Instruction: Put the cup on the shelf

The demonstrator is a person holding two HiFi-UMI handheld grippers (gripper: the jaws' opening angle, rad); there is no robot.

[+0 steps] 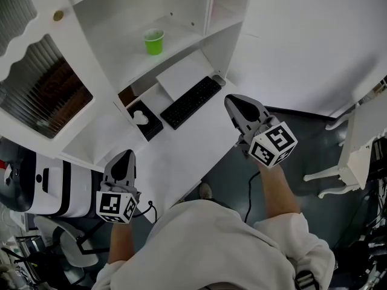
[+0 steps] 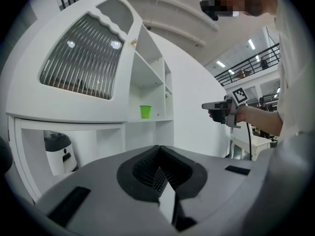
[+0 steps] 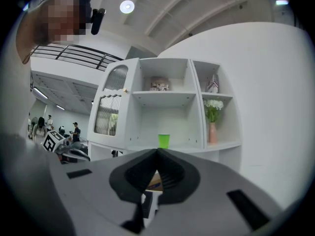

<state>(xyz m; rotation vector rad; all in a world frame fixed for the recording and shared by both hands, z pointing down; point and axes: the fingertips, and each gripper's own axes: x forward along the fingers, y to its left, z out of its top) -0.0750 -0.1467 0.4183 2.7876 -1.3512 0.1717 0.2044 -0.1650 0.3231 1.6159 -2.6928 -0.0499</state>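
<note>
The green cup (image 1: 153, 41) stood upright on the lower shelf (image 1: 130, 59) of the white cabinet's open bay. Its mouth faced up, its long axis was vertical, and its rim was wider than its base. It stood alone, well apart from both grippers, to the right of the ribbed-glass door (image 1: 48, 89). Below it on the counter (image 1: 181, 144) lay a black keyboard (image 1: 191, 101) and a black tissue box (image 1: 144, 119). The left gripper (image 1: 125, 157) hovered over the counter's near edge, pointing toward the cabinet, its jaws clenched together on nothing. The right gripper (image 1: 239, 104) was held over the counter's right end, also aimed at the shelves, its jaws closed and empty. In the right gripper view the cup sat straight ahead, just above the jaws, with a pink vase of white flowers (image 3: 212, 127) in the next bay to its right
</note>
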